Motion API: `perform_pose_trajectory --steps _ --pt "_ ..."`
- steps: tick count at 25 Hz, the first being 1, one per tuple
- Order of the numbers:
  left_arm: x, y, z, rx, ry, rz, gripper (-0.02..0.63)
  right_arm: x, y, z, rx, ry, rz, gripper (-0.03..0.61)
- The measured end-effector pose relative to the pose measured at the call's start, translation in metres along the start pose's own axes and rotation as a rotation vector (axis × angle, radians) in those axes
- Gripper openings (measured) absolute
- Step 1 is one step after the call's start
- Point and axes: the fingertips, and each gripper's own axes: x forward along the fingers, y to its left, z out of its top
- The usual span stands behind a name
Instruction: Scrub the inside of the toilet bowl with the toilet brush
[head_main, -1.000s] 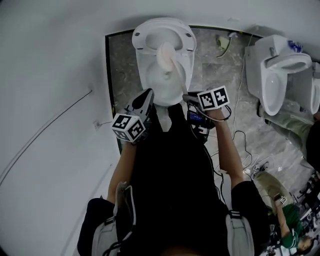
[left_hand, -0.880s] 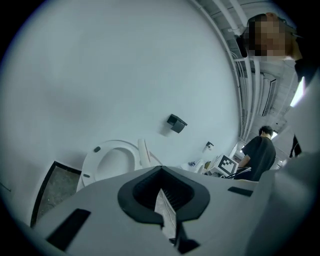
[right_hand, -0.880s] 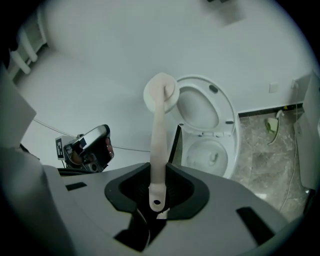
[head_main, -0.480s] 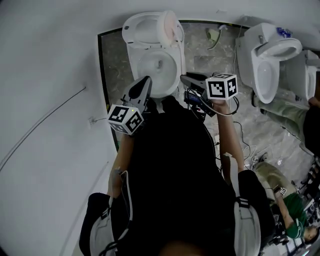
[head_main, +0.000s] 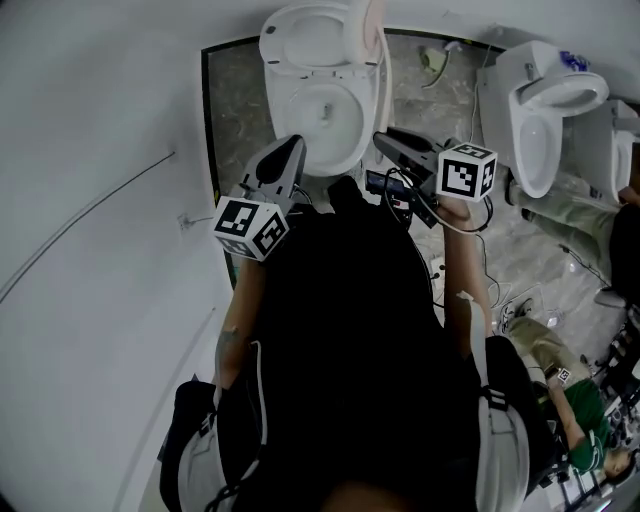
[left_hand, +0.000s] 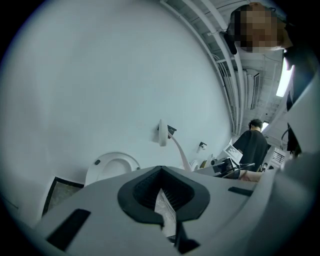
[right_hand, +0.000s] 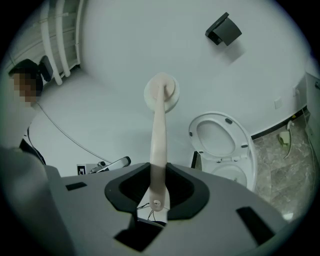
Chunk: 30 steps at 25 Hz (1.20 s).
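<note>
The right gripper is clamped on the very tail of the toilet brush. The hanging hole sits just inside the jaws (so nearly the whole length sticks out as a lever). The left gripper has its jaws closed tip to tip on nothing and hangs at 9 o'clock of its partner, near the front rim of the toilet bowl.

The brush is not in the bowl. In the right gripper view it runs straight up to 12 o'clock, with its head against the white wall. From the head view it shows at 1 o'clock of the bowl, beside the raised seat.

The risks from here are judged, not seen. With so short a hold on the handle, scrubbing pressure at the far end could twist or pull it through the jaws. The swing down into the bowl, which lies at 5 o'clock of the brush head in the right gripper view, could knock the seat or rim. A wet head carried this high would drip on the floor, where cables trail at 3 o'clock of the bowl.

The brush has a slim cream handle that is slightly flared toward the grip, and a small, round, pale head. Whether the head is wet cannot be told.
</note>
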Motion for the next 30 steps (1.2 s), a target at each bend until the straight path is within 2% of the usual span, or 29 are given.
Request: perform_pose_trajectory --steps 7,12,14,17,24,27,30 --pt "-0.008 -0.004 0.009 0.005 0.044 -0.019 0.009 0.003 0.022 0.009 0.019 -0.071 0.021 0.101" --pt "-0.083 0.014 -0.025 -0.004 0.017 -0.040 0.009 0.028 0.070 -0.062 0.027 -0.108 0.054 0.101" --pt "-0.103 0.017 -0.033 -0.012 0.012 -0.049 0.009 0.031 0.086 -0.079 0.032 -0.131 0.072 0.101" --pt "-0.117 0.019 -0.040 -0.016 0.021 -0.062 0.009 0.029 0.100 -0.093 0.025 -0.166 0.086 0.101" --pt "-0.145 0.024 -0.069 -0.033 0.066 -0.112 0.009 0.017 0.112 -0.134 0.046 -0.195 0.009 0.101" --pt "-0.148 0.019 -0.072 -0.027 0.081 -0.118 0.009 0.003 0.115 -0.137 0.065 -0.219 -0.003 0.101" --pt "-0.149 0.006 -0.068 -0.026 0.076 -0.107 0.009 -0.016 0.121 -0.136 0.064 -0.228 0.022 0.101"
